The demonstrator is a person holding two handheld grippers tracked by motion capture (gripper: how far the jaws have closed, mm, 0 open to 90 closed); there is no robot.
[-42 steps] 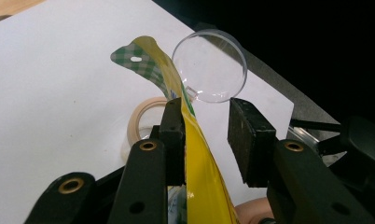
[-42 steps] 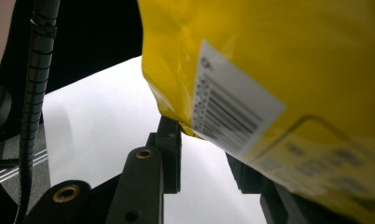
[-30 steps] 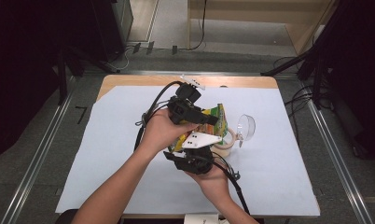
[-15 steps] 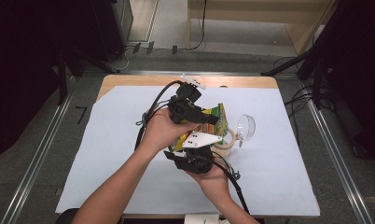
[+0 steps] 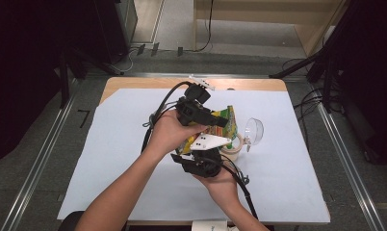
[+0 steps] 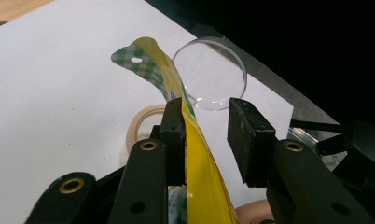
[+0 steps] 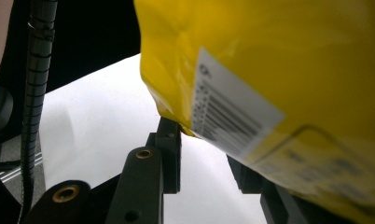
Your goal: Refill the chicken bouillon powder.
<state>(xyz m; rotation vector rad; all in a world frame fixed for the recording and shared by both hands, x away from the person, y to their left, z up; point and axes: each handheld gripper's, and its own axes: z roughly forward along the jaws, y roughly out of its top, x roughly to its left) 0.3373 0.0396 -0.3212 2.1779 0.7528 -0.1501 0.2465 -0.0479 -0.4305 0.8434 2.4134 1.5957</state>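
Above the paper-covered table, the right gripper and left gripper hold a glossy yellow packet. Left gripper view shows jaws parted, one pad touching; beyond, a tape roll and clear round lid. Right gripper view adds a barcode label; whether its jaws clamp is unclear.

- The yellow snack bag is being held up off the white surface, between the two hands.
- Its top end, printed in a green-and-white check with a small hang hole, is curling over toward the far side.
- Its glossy yellow body is running edge-on past one pad of the left tool, lying against that pad and clear of the other.
- Its underside is carrying a white barcode label, and its lower corner is sitting at the right tool.
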